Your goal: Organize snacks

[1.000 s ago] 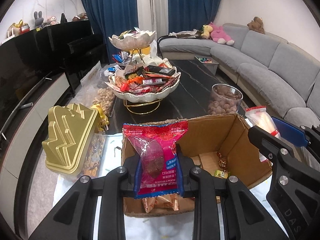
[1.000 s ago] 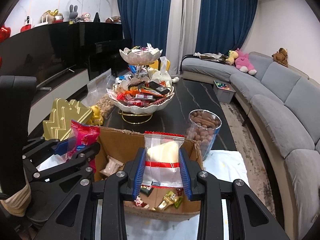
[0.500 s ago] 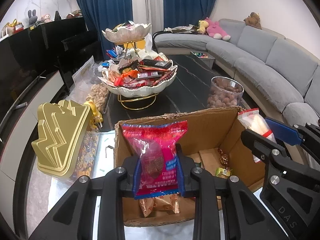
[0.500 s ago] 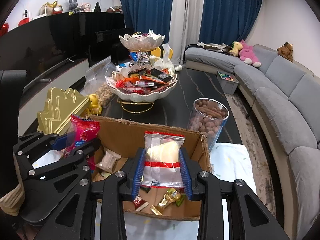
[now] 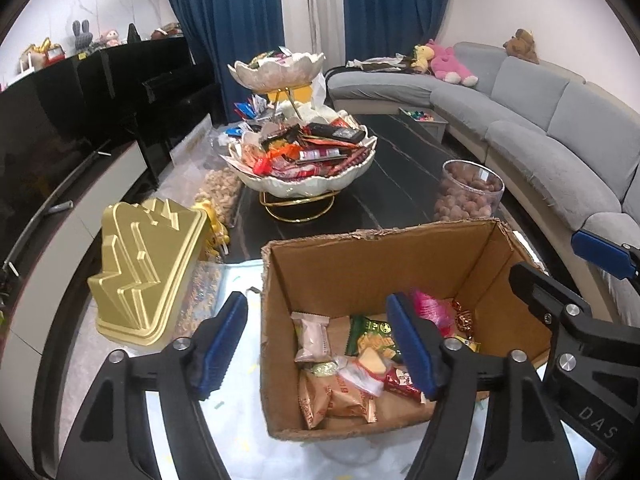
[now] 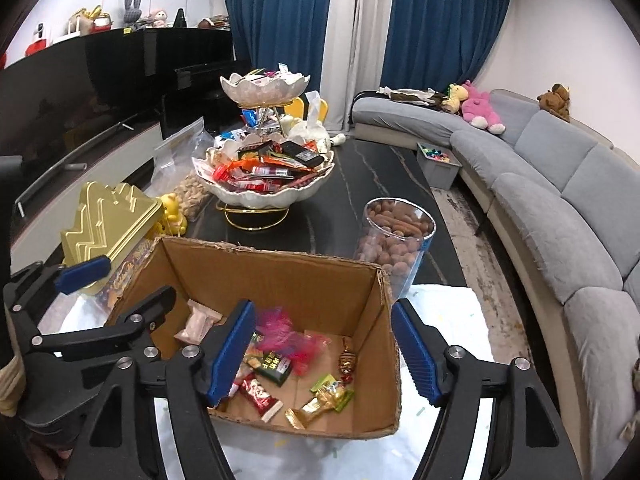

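Both grippers now stand empty over the cardboard box (image 5: 400, 280). Half a second ago the left gripper (image 5: 316, 344) pinched a red packet and the right gripper (image 6: 324, 348) a clear packet with a pale filling; in the current views the blue pads of both are spread wide with nothing between them. A pink-red packet (image 5: 430, 309) lies blurred at lower centre of the left view, inside the box, and shows again as a pink blur (image 6: 280, 330) in the right view; it looks freshly dropped. A clear packet (image 5: 362, 372) rests among the other snacks on the box floor, possibly the one let go. I judge that two more snacks are stowed and both tools are free for the next pick.

Left to right in the left view: a black TV cabinet (image 5: 80, 120) fills the upper left, a gold stepped tin (image 5: 144, 268) sits at middle left, and the two-tier snack bowl (image 5: 304, 168), piled with wrapped sweets, stands at upper centre on the dark marble table (image 5: 400, 184). A clear jar of brown nuts (image 5: 468, 192) stands just beyond the box's far right corner. A pale cloth (image 6: 440, 308) lies under the box. The grey sofa (image 5: 540, 120) curves along the right, with plush toys on its back, and blue curtains (image 5: 240, 20) hang behind.
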